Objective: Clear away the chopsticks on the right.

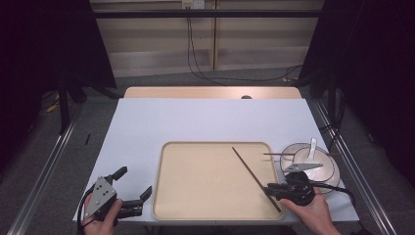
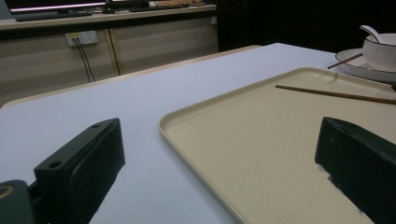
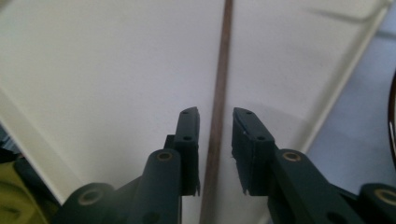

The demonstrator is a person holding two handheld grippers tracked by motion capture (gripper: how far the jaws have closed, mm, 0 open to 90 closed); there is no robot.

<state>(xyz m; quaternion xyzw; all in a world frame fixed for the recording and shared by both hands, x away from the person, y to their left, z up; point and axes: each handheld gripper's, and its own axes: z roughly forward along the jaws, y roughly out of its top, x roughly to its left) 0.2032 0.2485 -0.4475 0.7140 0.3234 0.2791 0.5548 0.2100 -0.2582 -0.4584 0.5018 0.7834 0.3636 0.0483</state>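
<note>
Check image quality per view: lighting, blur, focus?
High view: dark surround, evenly lit white table. Left gripper view: sharp beige plastic tray, near black jaws soft. Right gripper view: thin brown wooden chopstick blurred, tray washed out.

A tray (image 1: 195, 186) is sitting on the bench (image 1: 147, 122), with one chopstick (image 1: 254, 177) lying slantwise in it. Right of the tray, a plate (image 1: 334, 177) is carrying a bowl (image 1: 301, 155); a second chopstick (image 1: 274, 154) is resting across the plate's rim.
</note>
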